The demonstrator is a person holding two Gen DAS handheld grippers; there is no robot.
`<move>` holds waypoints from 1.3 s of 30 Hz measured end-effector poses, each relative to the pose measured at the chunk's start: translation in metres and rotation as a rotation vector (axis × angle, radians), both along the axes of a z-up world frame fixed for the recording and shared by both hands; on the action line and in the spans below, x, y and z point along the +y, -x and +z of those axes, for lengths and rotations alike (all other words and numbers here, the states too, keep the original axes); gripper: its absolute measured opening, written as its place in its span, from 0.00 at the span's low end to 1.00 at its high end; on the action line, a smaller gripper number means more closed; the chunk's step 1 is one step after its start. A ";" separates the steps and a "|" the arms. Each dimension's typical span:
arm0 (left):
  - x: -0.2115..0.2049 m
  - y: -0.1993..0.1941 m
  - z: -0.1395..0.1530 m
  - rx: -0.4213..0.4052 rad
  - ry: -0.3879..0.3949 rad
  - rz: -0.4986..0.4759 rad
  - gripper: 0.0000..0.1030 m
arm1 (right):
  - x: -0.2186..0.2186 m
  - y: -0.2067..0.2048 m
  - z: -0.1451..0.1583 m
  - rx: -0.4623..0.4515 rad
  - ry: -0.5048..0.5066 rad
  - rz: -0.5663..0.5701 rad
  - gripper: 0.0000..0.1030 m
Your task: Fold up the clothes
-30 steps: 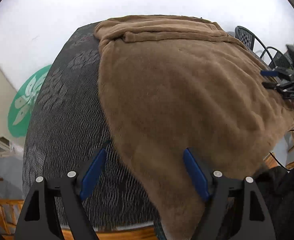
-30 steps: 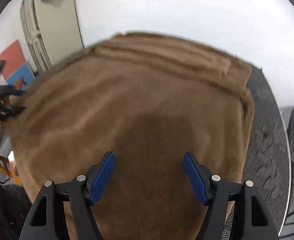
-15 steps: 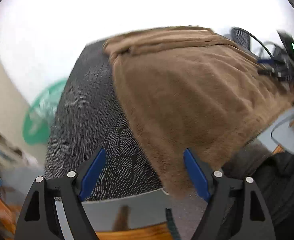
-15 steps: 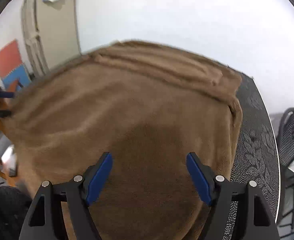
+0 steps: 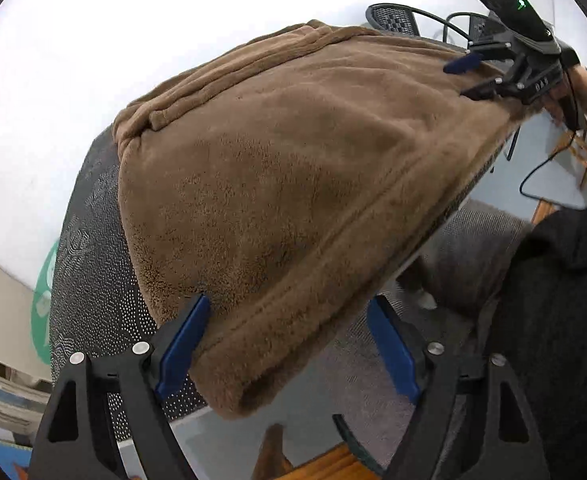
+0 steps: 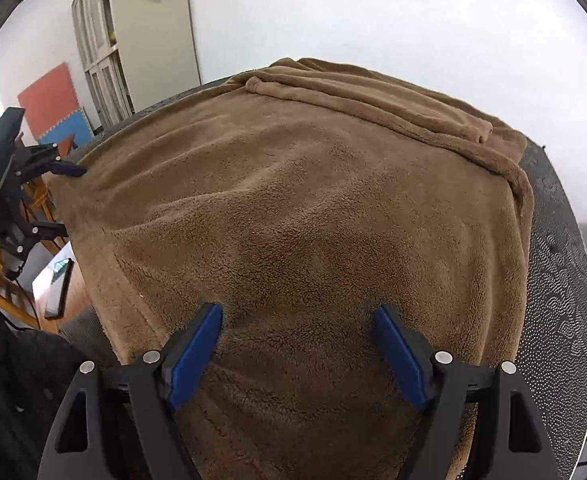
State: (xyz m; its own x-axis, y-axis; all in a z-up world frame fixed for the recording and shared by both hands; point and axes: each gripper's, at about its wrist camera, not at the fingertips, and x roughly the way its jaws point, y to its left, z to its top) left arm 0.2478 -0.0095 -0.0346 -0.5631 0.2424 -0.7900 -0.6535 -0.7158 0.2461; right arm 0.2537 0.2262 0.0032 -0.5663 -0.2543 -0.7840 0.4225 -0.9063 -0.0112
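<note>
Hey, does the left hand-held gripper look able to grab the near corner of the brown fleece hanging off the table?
Probably yes. The left hand-held gripper is open with the brown fleece corner lying between its fingers, overhanging the table edge. Nothing blocks it; the right hand-held gripper is at the far corner.

We see a plain brown fleece garment [image 6: 313, 220] with no print, its pile darker in a patch near the middle. Under it lies a black table cover [image 5: 93, 280] patterned with fine white dots in swirls. Both grippers are black with blue pads: the left gripper [image 5: 289, 340] and the right gripper [image 6: 297, 344]. On the wall there are a red mat panel [image 6: 49, 96] above a blue one [image 6: 63, 130], beside a beige cabinet [image 6: 141, 40].
</note>
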 end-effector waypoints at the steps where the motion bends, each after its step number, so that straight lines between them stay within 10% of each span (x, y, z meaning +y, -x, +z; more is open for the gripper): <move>1: 0.001 -0.001 -0.001 0.005 0.008 -0.004 0.81 | 0.000 -0.001 0.000 0.004 -0.002 -0.001 0.80; 19: 0.013 -0.028 -0.026 0.173 0.337 -0.195 0.81 | -0.002 -0.001 0.002 0.012 0.008 -0.002 0.83; 25: -0.003 -0.002 0.006 0.046 0.177 -0.141 0.51 | -0.001 -0.002 0.002 0.018 0.010 -0.005 0.83; 39: -0.012 0.011 0.056 0.060 0.007 -0.105 0.34 | -0.001 -0.003 0.001 0.026 0.013 -0.010 0.83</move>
State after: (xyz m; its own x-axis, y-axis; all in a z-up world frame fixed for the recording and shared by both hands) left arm 0.2369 -0.0213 0.0214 -0.5808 0.2975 -0.7578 -0.7091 -0.6420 0.2914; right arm 0.2565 0.2247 0.0043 -0.5888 -0.2585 -0.7659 0.4135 -0.9104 -0.0106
